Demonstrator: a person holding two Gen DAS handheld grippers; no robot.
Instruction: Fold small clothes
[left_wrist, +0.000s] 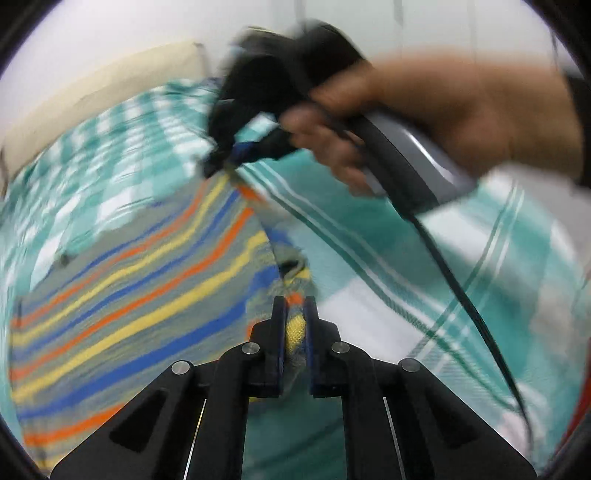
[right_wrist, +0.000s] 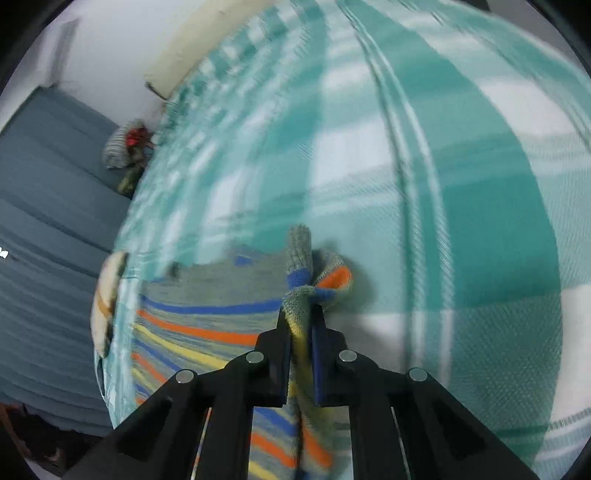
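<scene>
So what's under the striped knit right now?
The teal checked blanket shows around the striped knit; what lies directly beneath it is covered. Both the left tool and the right tool pinch its edge.

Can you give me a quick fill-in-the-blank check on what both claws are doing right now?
1. Both the left claw and the right claw are shut on the ____ garment.
2. The garment lies on a teal and white ____ blanket.
3. In the left wrist view, the person's hand holds the ____ claw's handle.

Missing words: striped; checked; right
</scene>
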